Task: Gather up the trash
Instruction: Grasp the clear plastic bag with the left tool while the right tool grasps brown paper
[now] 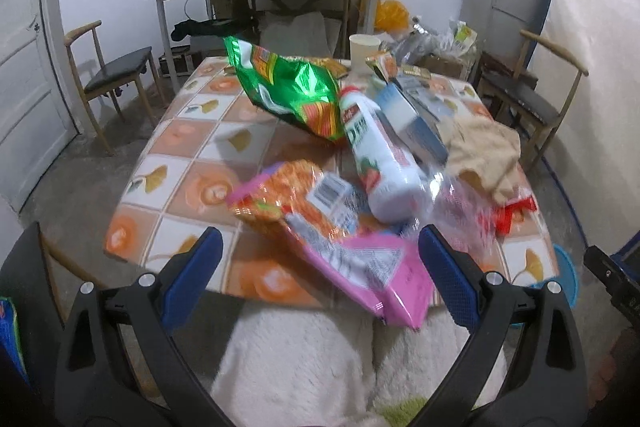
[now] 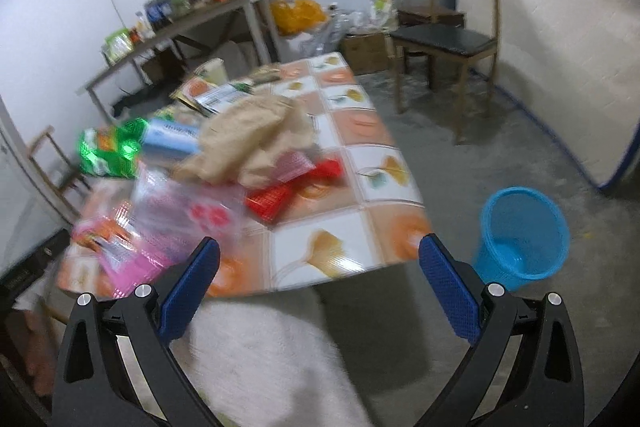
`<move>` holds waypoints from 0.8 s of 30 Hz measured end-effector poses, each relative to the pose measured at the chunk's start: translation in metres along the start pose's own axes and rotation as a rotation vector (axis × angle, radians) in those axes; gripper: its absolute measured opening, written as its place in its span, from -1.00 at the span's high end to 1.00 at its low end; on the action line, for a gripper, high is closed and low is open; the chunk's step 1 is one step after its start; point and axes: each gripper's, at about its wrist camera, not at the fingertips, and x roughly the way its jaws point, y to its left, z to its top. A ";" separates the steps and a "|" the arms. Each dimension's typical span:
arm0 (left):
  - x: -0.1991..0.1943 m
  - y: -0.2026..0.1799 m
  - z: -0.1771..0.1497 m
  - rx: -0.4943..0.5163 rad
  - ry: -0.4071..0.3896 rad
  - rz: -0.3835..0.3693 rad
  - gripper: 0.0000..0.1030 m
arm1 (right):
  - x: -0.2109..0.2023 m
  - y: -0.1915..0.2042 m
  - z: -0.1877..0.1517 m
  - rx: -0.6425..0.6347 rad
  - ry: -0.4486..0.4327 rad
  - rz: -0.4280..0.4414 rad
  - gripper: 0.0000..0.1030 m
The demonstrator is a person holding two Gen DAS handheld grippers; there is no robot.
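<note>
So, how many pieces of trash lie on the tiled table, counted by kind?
Snack bags: 2, green and pink
Bottle: 1
Paper cup: 1
Blue box: 1
Beige paper bag: 1
Clear wrapper: 1
Red wrappers: 2
Total: 9 that I can tell apart

From my left wrist view, a snack packet (image 1: 320, 223) lies at the table's (image 1: 180, 163) near edge, a bottle (image 1: 380, 163) on its side just behind it. A foil bag (image 1: 292, 91) sits farther back, a paper cup (image 1: 363, 51) beyond. The bin (image 2: 520, 239) stands on the floor right of the table.
</note>
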 end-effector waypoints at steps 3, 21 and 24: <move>0.000 0.005 0.012 0.018 -0.057 -0.091 -0.83 | 0.012 0.001 0.006 0.065 0.020 0.126 -0.88; 0.076 -0.062 0.001 0.218 0.130 -0.331 -0.13 | 0.124 -0.023 0.092 0.207 0.135 0.389 -0.48; 0.087 -0.063 0.000 0.246 0.165 -0.303 0.08 | 0.150 -0.020 0.104 0.207 0.172 0.379 -0.39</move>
